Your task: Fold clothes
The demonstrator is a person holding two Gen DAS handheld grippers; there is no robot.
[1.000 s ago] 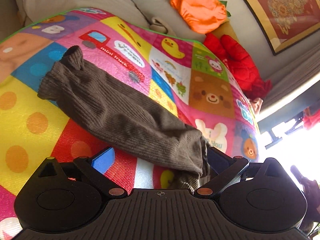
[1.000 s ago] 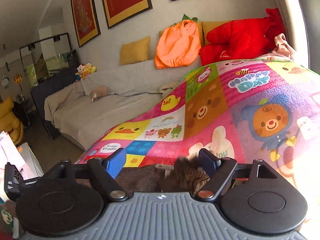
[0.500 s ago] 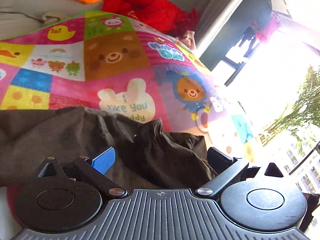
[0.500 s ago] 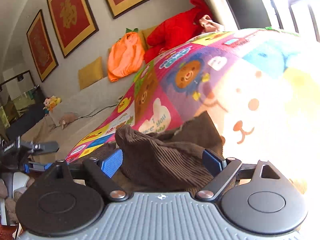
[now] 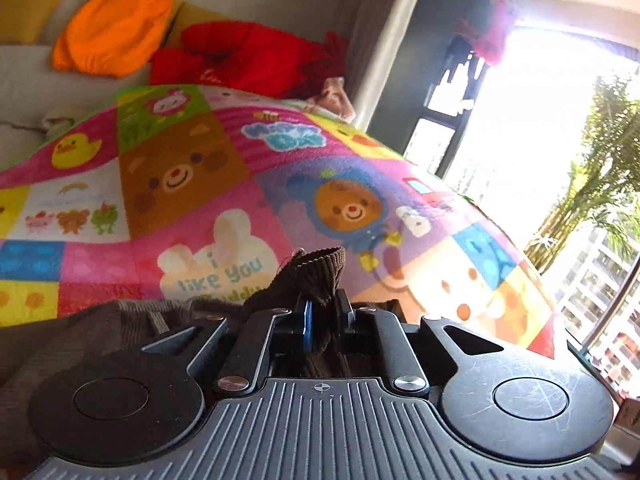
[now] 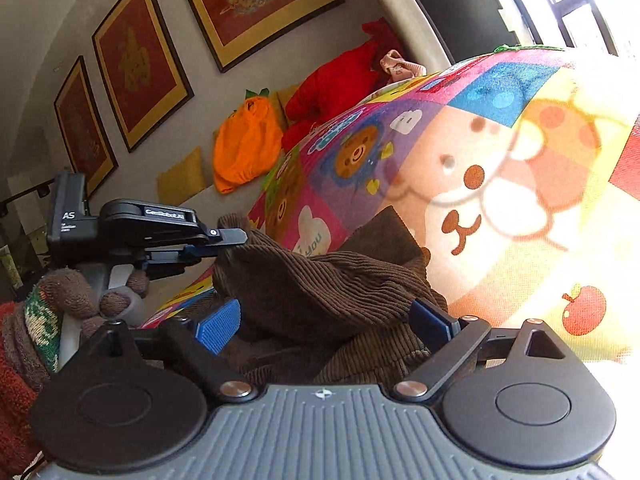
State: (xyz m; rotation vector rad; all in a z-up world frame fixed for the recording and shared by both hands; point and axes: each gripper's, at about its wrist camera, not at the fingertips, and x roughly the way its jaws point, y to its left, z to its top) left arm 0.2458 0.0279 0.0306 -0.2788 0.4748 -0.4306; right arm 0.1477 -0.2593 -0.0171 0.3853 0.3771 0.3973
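Observation:
A brown ribbed knit garment (image 6: 320, 284) lies bunched on a colourful cartoon play mat (image 6: 500, 184). My left gripper (image 5: 323, 312) is shut on a corner of the garment (image 5: 316, 276), which sticks up between its fingers. In the right wrist view the left gripper (image 6: 236, 238) holds that corner up at the left. My right gripper (image 6: 328, 320) is open, its blue pads (image 6: 218, 330) on either side of the bunched cloth.
An orange cushion (image 5: 116, 28) and a red plush (image 5: 248, 60) lie on the grey sofa behind the mat (image 5: 192, 184). Framed pictures (image 6: 256, 4) hang on the wall. A bright window (image 5: 560, 140) is at the right.
My left gripper has closed on a corner of the brown garment and lifted it. The right gripper has moved in over the bunched cloth and stays open.

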